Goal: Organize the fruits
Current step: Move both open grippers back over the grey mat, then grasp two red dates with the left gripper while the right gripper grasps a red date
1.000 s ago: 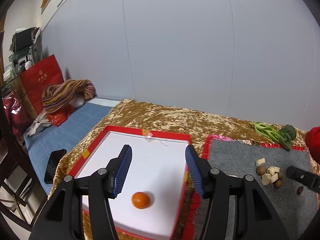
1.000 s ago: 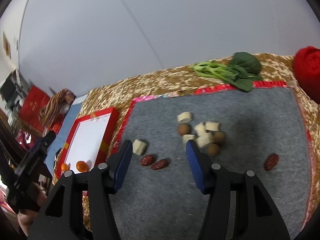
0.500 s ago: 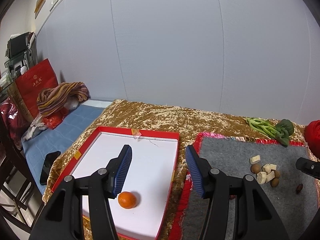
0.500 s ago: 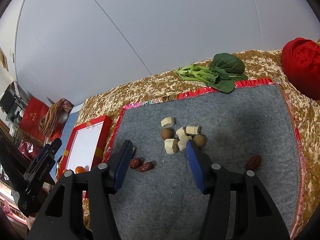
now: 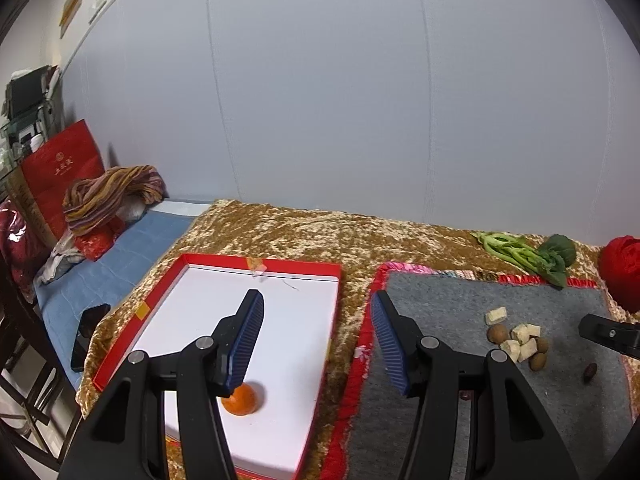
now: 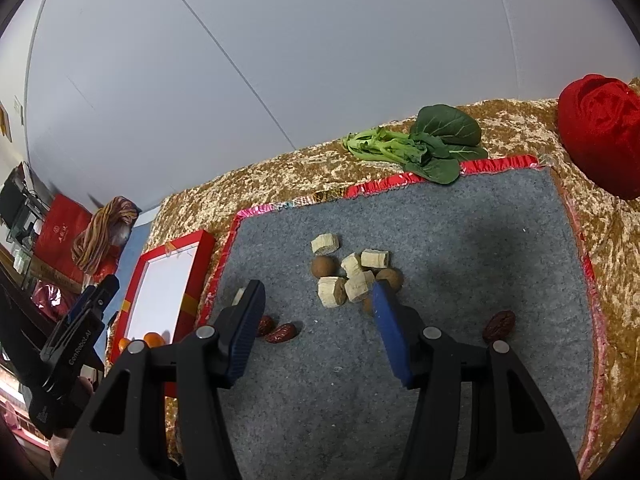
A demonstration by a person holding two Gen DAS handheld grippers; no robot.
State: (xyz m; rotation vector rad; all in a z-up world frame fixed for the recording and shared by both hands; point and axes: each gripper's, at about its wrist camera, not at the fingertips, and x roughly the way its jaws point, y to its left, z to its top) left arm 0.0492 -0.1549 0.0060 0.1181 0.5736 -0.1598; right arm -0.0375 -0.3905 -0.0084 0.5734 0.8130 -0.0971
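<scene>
Left wrist view: orange [image 5: 240,399] in red tray [image 5: 264,266], just below spread left fingers [image 5: 250,334].

1. You get even, soft indoor light; the grey wall [image 5: 340,92] shows no glare.
2. Faint shadows fall on the grey mat [image 6: 460,248], and a small one lies beside the orange [image 5: 240,399].
3. Fisheye bending curves your wall seams, and black vignette fills the corners.
4. Focus looks sharp throughout.
</scene>
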